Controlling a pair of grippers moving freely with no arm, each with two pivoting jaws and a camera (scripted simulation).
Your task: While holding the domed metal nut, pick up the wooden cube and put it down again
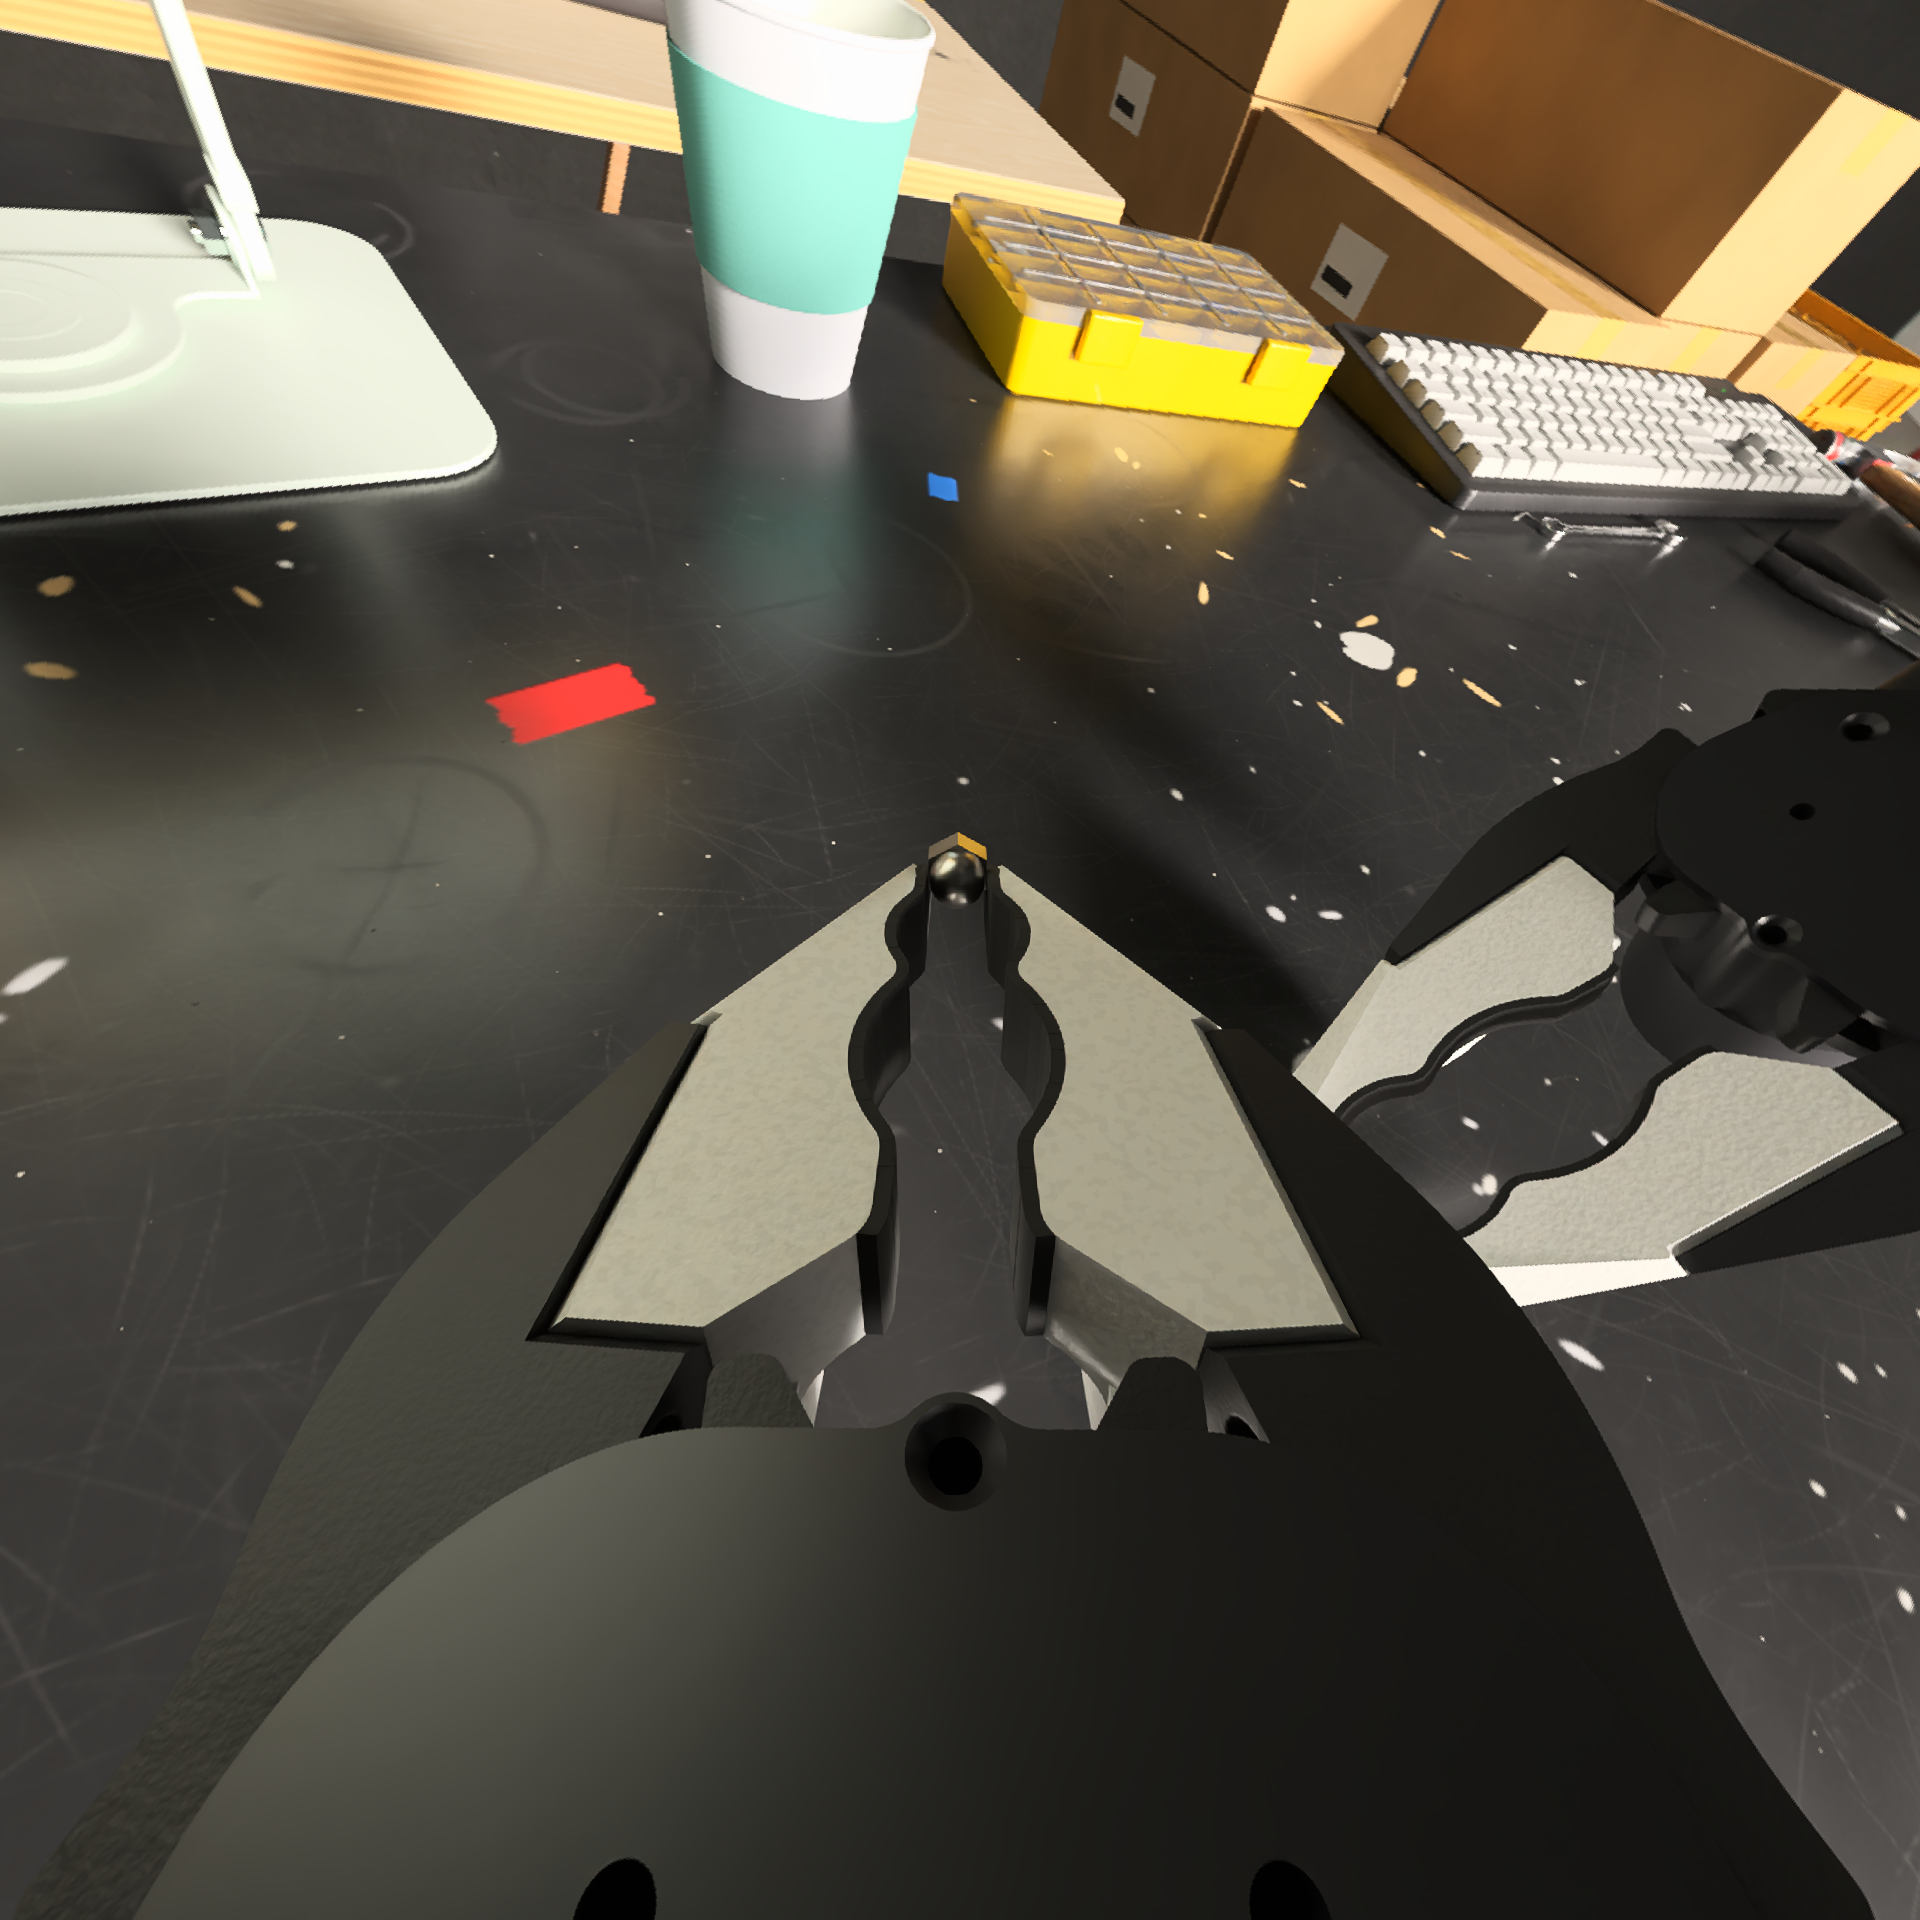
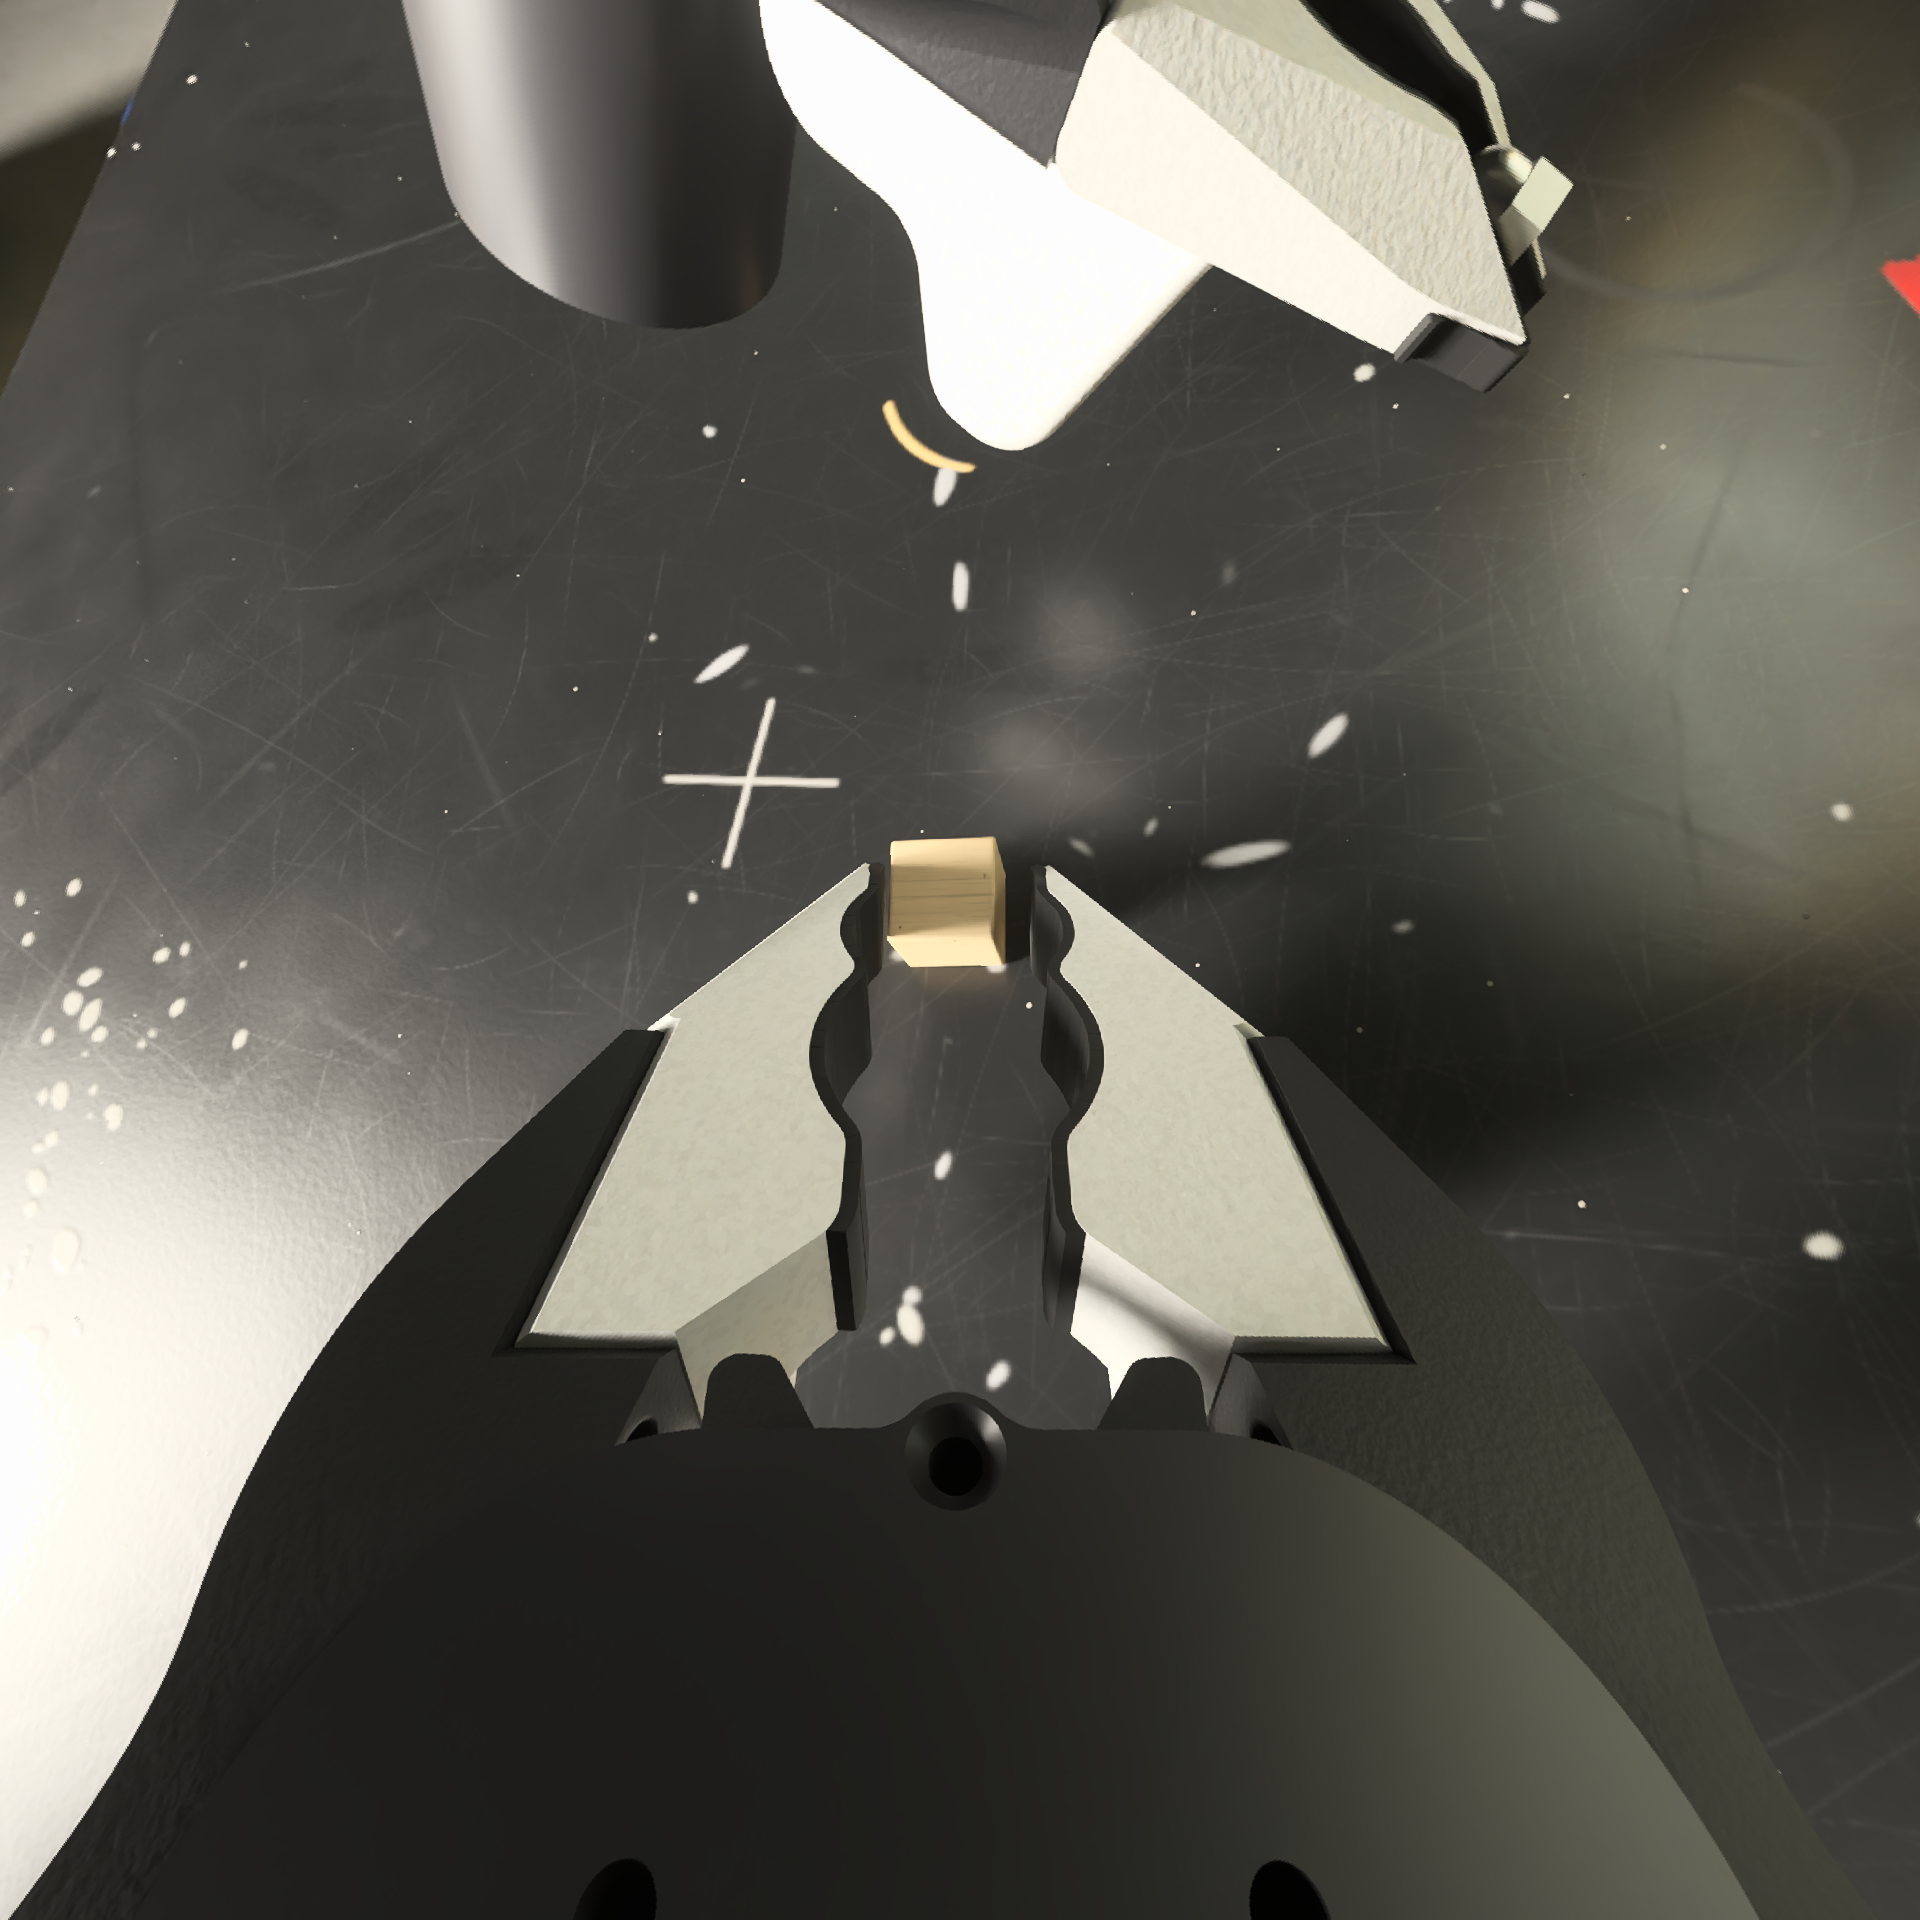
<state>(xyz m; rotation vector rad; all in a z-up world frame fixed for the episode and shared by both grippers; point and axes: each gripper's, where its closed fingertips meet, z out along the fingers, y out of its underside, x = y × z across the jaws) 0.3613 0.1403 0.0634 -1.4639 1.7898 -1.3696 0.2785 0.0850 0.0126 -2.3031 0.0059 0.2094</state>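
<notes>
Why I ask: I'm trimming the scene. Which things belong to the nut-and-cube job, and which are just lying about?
Job: domed metal nut, gripped in the left tongs; wooden cube, between the tips of the right tongs.
Lying about: paper cup, yellow organiser box, keyboard, cardboard boxes, red tape strip.

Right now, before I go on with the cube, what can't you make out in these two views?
- Domed metal nut, left wrist view: the fingers hide all but its dome.
- Wooden cube, right wrist view: a gap shows on its right side; contact on its left is unclear, and so is whether it rests on the table.
- Right gripper, left wrist view: cut off by the right edge.
</notes>
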